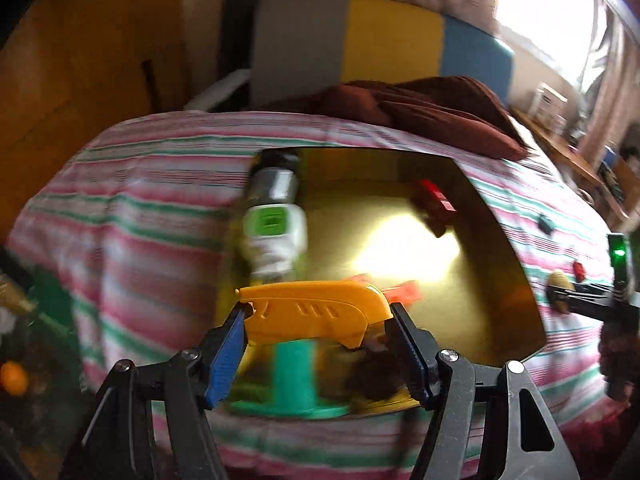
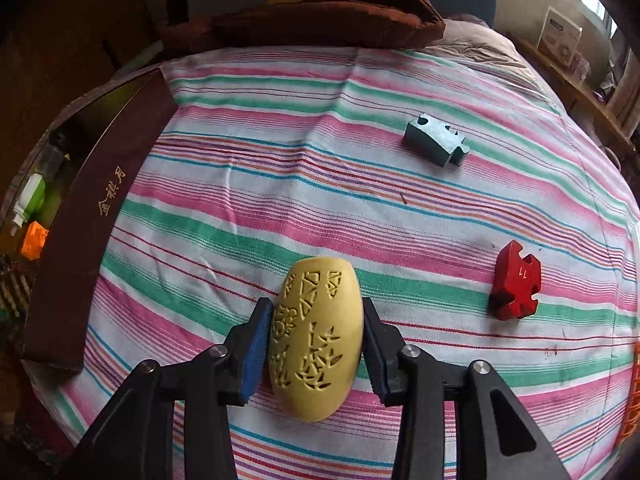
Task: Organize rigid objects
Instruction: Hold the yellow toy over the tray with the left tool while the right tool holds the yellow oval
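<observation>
Now: left gripper [image 1: 318,334] clamps yellow toy [image 1: 316,310] over box [image 1: 472,184] | right gripper [image 2: 316,344] grips carved egg [image 2: 316,336] on bed [image 2: 280,184] | next, likely: release toy inside, carry egg over.

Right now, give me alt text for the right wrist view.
The right claw grips a carved yellow egg-shaped piece above a striped bedsheet. A red puzzle block and a grey-blue puzzle block lie loose on the sheet; a dark brown box sits at the left edge.
</observation>
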Demonstrator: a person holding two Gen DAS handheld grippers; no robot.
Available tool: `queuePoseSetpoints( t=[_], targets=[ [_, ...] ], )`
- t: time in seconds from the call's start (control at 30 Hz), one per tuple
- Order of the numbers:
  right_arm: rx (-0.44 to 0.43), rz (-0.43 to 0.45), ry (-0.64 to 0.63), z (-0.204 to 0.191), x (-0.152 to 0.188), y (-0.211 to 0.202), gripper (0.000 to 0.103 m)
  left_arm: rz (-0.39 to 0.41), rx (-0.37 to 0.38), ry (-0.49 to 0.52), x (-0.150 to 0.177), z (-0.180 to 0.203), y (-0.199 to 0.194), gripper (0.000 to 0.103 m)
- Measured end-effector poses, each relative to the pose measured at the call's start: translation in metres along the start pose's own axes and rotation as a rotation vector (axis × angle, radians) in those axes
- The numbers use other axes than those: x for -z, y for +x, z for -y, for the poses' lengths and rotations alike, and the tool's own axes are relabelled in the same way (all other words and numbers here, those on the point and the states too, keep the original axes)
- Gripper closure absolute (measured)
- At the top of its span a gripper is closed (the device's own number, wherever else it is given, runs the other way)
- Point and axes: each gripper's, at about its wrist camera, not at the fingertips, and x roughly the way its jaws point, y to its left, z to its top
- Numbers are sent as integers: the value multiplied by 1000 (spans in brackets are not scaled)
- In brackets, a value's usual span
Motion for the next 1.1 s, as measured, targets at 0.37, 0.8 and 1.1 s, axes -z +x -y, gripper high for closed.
queuePoseSetpoints(
  t=[0.37,0.8,1.1],
  targets=[
    [-3,-2,-50,-6,4,-2,60,83,-80,12,12,-20,-26,35],
    [42,59,-118,-15,10,-1,60,73,-74,3,10,-21,-23,34],
    [52,38,-128,-16,7,1,60,34,-58,3,4,-16,-8,34]
  ],
)
